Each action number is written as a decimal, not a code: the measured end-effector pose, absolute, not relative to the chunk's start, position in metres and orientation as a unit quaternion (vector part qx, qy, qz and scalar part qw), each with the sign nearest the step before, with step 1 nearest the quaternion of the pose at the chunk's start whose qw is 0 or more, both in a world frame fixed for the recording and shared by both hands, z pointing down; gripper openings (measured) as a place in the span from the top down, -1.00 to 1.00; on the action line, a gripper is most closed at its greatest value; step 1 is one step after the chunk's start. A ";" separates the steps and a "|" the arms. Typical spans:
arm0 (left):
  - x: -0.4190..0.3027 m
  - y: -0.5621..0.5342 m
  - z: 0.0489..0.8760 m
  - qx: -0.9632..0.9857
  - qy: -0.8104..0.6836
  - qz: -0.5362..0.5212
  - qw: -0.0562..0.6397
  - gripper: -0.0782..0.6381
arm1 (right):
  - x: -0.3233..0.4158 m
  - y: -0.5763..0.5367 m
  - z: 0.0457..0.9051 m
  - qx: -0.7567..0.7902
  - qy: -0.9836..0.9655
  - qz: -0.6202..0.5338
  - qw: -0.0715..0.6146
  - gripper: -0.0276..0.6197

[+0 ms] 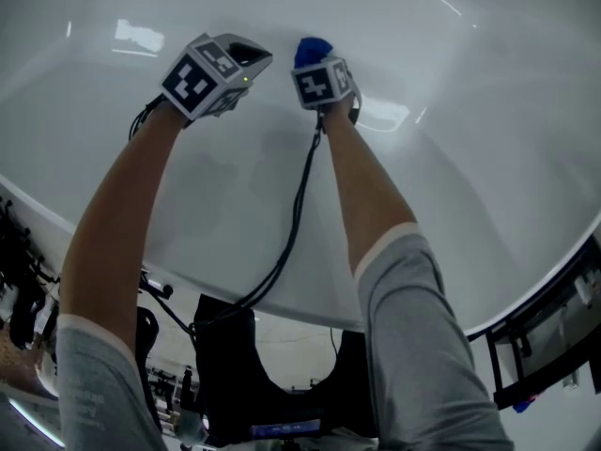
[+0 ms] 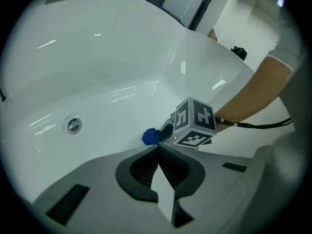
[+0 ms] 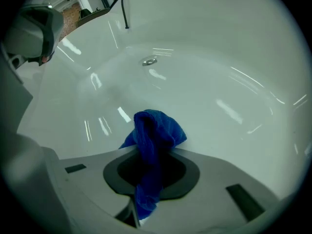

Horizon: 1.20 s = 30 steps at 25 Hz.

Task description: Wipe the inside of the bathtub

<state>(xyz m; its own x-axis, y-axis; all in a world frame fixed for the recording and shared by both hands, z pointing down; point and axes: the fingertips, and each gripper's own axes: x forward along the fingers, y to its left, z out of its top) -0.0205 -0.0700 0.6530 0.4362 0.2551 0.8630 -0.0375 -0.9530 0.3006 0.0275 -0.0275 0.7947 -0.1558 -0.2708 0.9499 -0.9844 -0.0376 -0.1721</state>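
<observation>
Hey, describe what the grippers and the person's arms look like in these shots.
The left gripper and right gripper have grey bodies, black around the jaws. Each carries a cube of black-and-white square markers. A black cable runs from the right one. The person wears short grey sleeves.

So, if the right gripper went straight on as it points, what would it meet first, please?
Likely the bathtub wall just ahead, with the blue cloth in the right gripper touching first; depth is hard to judge.
</observation>
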 end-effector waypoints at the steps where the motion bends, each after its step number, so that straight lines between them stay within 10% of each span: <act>1: -0.022 -0.071 0.653 0.835 0.064 0.528 0.138 0.77 | 0.030 -0.030 0.793 0.536 -0.586 0.480 0.374 0.73; 12: -0.005 -0.063 0.644 0.840 0.070 0.518 0.142 0.77 | 0.153 0.041 0.794 0.585 -0.532 0.425 0.441 0.73; 30: 0.004 -0.060 0.641 0.845 0.080 0.510 0.136 0.77 | -0.002 0.099 0.792 0.235 -0.751 0.462 0.410 0.73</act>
